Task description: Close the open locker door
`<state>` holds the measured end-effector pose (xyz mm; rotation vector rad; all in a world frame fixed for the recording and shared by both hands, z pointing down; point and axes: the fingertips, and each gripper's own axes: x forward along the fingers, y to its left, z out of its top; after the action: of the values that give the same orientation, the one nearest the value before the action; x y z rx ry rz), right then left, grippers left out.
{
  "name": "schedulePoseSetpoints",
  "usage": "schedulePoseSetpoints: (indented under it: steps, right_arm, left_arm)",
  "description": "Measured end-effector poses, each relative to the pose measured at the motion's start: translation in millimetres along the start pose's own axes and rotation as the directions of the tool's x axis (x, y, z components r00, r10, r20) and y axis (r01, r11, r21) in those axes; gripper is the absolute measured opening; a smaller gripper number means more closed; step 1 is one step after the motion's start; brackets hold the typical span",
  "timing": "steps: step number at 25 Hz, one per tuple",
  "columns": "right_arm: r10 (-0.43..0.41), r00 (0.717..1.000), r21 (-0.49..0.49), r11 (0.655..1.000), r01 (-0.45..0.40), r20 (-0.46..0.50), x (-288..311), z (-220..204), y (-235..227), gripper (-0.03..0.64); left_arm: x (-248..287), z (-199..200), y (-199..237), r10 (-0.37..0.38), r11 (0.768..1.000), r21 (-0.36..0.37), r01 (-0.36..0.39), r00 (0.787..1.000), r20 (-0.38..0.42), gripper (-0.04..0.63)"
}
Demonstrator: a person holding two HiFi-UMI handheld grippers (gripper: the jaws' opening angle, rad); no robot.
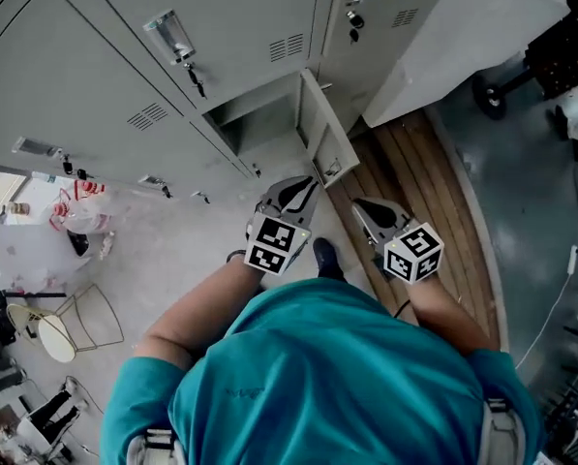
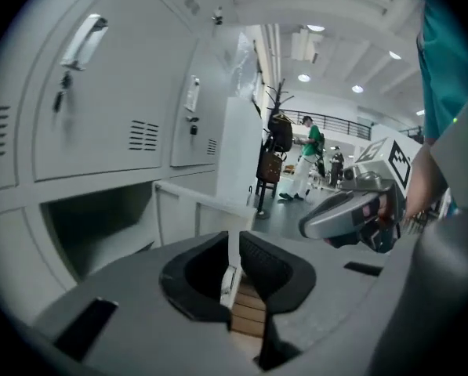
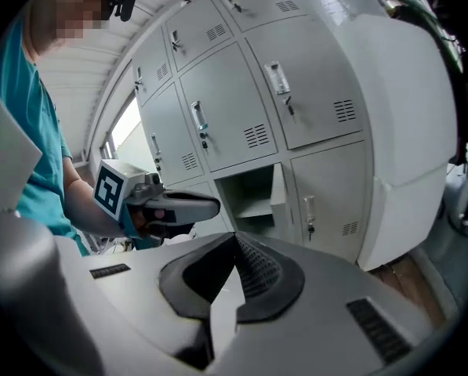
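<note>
My left gripper (image 2: 234, 245) has its black ribbed fingers (image 2: 277, 271) only a narrow slit apart. Its own view shows what the head view cannot: the thin free edge of the pale grey sheet-steel locker door (image 2: 206, 210) stands in that slit, with brown planks showing through the gap beside it. My right gripper (image 3: 234, 241) has its fingers drawn together at the tips, gripping nothing. Its view takes the door from further back, beyond the tips and a little to their right, swung out from a dark compartment (image 3: 253, 198) in the lowest row. My left gripper shows there too, off to the left of the tips.

Only the head view shows both at once. My left tips are at the door's outer edge and my right tips are just beside them, while my dark blue shoe (image 1: 325, 258) is behind both.

Under my right fingers runs a strip of brown wooden planks (image 1: 414, 182), and under my left a pale speckled floor (image 1: 172, 245). Ahead rises the bank of grey steel lockers (image 1: 95, 46), with louvred vents and keys in the locks. A large white cabinet (image 3: 406, 131) stands to the right of it.

Far past my left fingers, a lit hall holds a coat stand hung with dark bags (image 2: 279, 135) and a person in a green top (image 2: 308, 159)
</note>
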<state>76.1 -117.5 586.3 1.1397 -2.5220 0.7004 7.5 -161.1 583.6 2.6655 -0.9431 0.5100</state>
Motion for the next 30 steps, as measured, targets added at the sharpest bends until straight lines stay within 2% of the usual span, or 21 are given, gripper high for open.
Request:
schedulePoseSetpoints:
  steps: [2,5,9,14,17,30]
  right_arm:
    - [-0.029,1.000,0.021,0.999,0.029,0.011,-15,-6,-16,-0.002]
    - [-0.062,0.998,0.049,0.997,0.060,0.026,-34,-15,-35,-0.002]
    - [-0.094,0.995,0.082,0.993,0.090,0.045,-52,-25,-51,-0.002]
    - [-0.108,0.993,0.108,0.989,0.102,0.053,-61,-33,-61,-0.002]
    - [-0.108,0.993,0.113,0.988,0.102,0.054,-63,-34,-62,-0.002]
    - [-0.061,0.997,0.088,0.994,0.058,0.041,-40,-26,-47,-0.002]
  left_arm:
    - [28,14,-17,-0.017,0.995,0.095,0.018,1.000,-0.011,0.037]
    - [61,27,-37,-0.030,0.973,0.227,0.038,0.999,-0.039,0.082]
    - [86,27,-47,0.011,0.918,0.394,0.035,0.993,-0.114,0.094]
    - [99,25,-49,0.069,0.852,0.523,0.015,0.988,-0.141,0.094]
    - [101,27,-48,0.091,0.842,0.539,-0.002,0.986,-0.139,0.092]
    - [70,18,-34,0.105,0.857,0.514,-0.018,0.985,-0.140,0.091]
